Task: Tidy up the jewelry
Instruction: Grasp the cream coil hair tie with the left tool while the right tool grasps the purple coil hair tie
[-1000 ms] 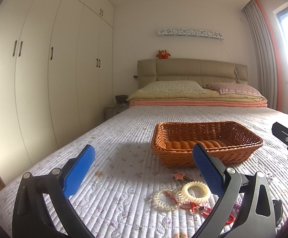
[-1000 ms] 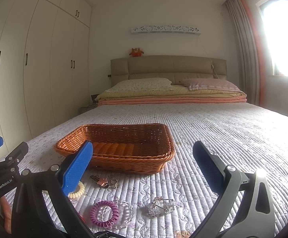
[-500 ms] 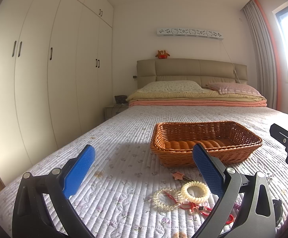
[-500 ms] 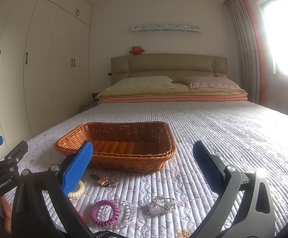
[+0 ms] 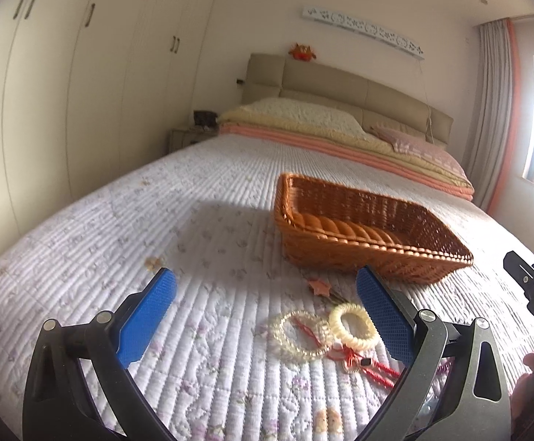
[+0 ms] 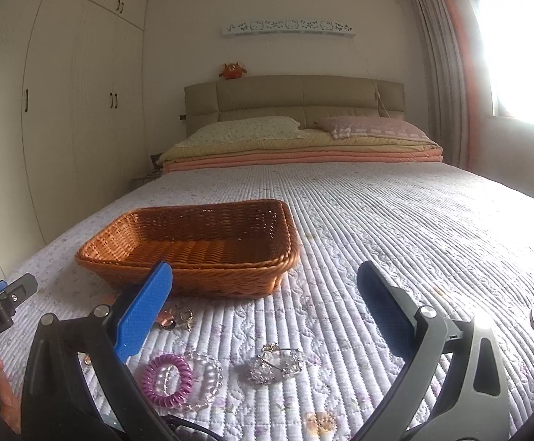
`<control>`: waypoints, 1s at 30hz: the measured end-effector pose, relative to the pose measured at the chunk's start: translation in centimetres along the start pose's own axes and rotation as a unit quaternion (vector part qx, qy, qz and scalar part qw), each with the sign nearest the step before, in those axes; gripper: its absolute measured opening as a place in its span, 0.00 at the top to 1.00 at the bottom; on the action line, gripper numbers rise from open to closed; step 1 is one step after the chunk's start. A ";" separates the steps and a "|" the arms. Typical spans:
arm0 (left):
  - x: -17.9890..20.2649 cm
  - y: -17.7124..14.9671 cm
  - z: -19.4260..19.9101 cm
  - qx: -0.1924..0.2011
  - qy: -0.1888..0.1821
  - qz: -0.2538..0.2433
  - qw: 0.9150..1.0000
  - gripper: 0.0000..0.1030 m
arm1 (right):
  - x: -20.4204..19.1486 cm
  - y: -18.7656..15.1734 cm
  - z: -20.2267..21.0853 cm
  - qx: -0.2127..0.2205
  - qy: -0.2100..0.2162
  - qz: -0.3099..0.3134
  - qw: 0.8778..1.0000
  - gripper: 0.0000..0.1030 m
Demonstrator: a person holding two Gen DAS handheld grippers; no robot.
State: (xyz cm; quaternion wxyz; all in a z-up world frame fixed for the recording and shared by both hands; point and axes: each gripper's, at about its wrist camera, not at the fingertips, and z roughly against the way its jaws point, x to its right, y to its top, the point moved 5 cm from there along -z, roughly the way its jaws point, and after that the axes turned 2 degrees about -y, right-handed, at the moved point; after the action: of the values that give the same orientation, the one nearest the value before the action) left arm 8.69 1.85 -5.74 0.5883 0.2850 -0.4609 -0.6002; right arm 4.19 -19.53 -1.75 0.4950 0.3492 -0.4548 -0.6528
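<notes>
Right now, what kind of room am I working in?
A bedroom, most likely in a home. You're over a made bed with a quilted bedspread, pillows against a padded headboard, and tall built-in wardrobes along the left wall. A curtained window is to the right.

My left gripper (image 5: 265, 307) now sits rolled to one side, so the bed tilts across its view, and it looks down more steeply on the wicker basket (image 5: 362, 235) than half a second ago. My right gripper (image 6: 265, 303) has risen a little: more of the basket's floor shows now, and the purple coil hair tie (image 6: 168, 375) lies lower between its fingers.
</notes>
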 end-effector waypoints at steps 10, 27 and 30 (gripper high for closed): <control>0.3 -2.3 -2.5 -0.092 -0.058 0.008 0.994 0.32 | 0.8 -2.0 -0.7 -0.075 0.028 0.017 0.997 0.47; 4.4 -2.4 -4.1 -0.196 -0.125 -0.045 0.972 0.74 | -4.5 -4.5 -1.4 -0.190 0.131 0.086 0.969 0.73; 5.2 -2.3 -5.1 -0.210 -0.126 -0.050 0.968 0.74 | -4.7 -4.6 -2.0 -0.211 0.145 0.073 0.964 0.73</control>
State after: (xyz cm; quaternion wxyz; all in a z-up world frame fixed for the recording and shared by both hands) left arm 11.43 -4.53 -8.86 0.5414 0.1001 -0.3802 -0.7432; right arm 5.76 -15.06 -6.78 0.6647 0.2932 -0.2544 -0.6384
